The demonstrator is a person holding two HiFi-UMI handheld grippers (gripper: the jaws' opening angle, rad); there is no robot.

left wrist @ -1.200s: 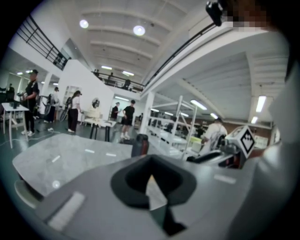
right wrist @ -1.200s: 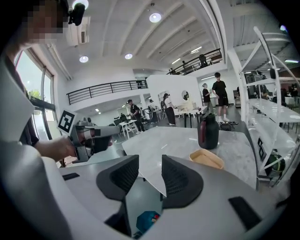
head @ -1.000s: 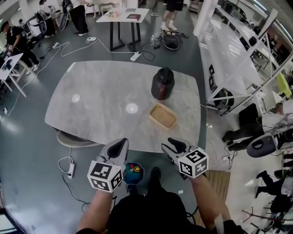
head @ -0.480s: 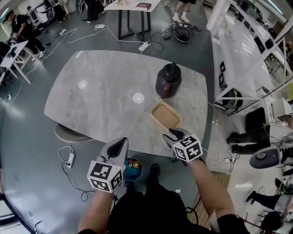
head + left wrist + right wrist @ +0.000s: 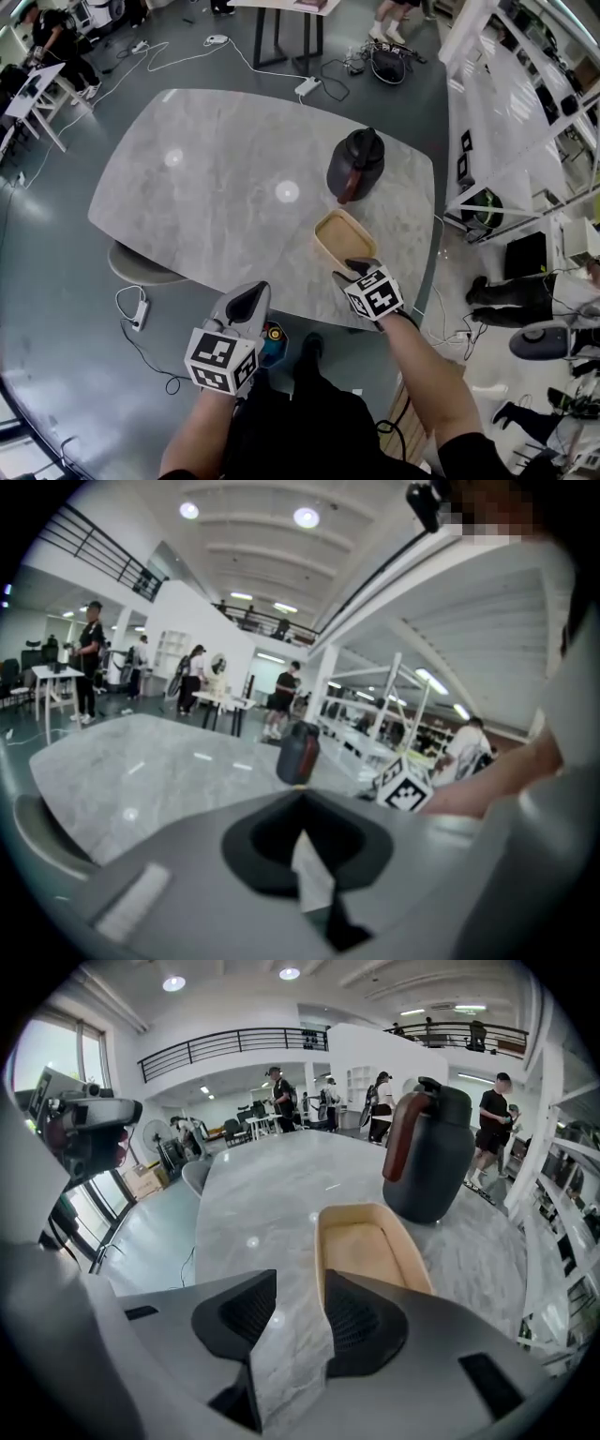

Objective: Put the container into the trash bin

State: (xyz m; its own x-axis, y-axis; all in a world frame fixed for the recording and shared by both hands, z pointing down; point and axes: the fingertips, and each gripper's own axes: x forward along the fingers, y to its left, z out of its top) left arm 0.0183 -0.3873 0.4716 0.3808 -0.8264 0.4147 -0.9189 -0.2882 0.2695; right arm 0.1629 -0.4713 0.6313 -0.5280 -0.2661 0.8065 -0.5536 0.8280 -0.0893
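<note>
Two tongs hang at the near edge of the table point(image 5: 206, 187). Your right tongs point(image 5: 352, 270) point(image 5: 300, 1283) are spread apart and empty, tips just short of the tan container point(image 5: 342, 239) point(image 5: 366, 1246). It lies on the table close to the black bin point(image 5: 356, 164) point(image 5: 431, 1157), on the bin's near side. Your left tongs point(image 5: 253, 291) point(image 5: 302, 799), further left, are pressed together on nothing.

The left gripper point(image 5: 247, 298) and the right gripper point(image 5: 353, 270) have smooth grey shells, with black ribbed pads on the inner side of the jaws. Each one carries a white cube point(image 5: 221, 360) with black square markers. The person wears a black top point(image 5: 300, 433), which seems to be short-sleeved.
</note>
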